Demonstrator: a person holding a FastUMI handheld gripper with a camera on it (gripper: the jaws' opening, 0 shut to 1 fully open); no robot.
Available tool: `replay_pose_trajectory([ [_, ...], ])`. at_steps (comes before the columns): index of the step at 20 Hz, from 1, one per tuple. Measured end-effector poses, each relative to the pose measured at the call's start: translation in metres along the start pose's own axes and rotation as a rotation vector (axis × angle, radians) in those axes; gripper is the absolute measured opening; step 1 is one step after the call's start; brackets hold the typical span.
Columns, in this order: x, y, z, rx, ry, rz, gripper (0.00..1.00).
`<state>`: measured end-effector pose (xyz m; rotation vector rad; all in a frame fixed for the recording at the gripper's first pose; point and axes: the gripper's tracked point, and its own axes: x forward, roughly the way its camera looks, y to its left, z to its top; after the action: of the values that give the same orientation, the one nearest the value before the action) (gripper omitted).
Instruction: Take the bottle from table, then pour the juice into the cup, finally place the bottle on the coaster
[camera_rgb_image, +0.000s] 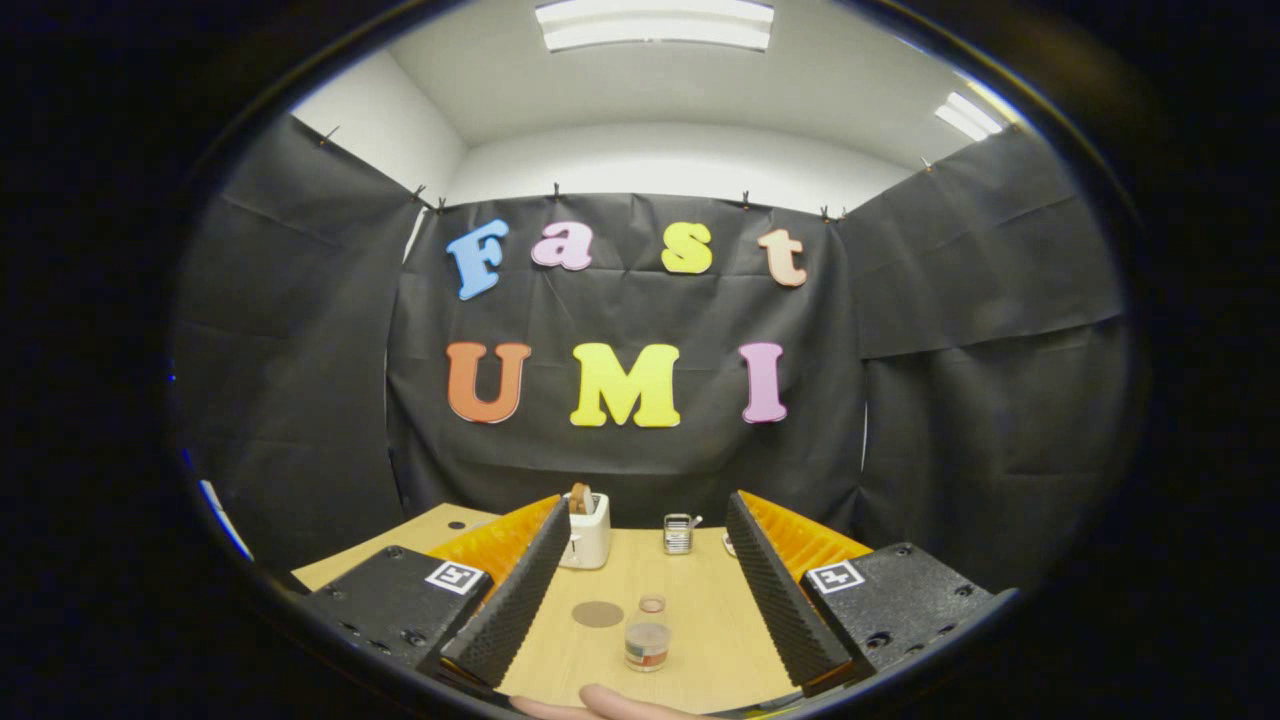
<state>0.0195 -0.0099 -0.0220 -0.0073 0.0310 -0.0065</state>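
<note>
- The gripper (640, 585) is hanging over the wooden table (720, 640) with its two fingers spread wide and released, grasping nothing.
- The bottle (648, 633) is standing upright on the table in the lower middle of the frame, in the open gap between the fingers, touching neither one. It is small and clear, with a coloured band low on it.
- The round brown coaster (598, 614) is lying flat just to the left of the bottle, also between the fingers.
- Farther back, beyond the fingertips, a white toaster (586, 535) with a slice poking out is sitting left of centre, close by the left finger's tip.
- A small metal cup (678, 533) is sitting right of the toaster, well beyond the bottle.
- A fingertip of a person's hand (600, 703) is showing at the very bottom of the frame, nearer than the bottle.
</note>
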Motion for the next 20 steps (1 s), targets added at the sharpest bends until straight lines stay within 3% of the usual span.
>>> replay_pose_trajectory([
  [20, 0.047, -0.011, -0.109, -0.046, 0.033, -0.031, 1.0],
])
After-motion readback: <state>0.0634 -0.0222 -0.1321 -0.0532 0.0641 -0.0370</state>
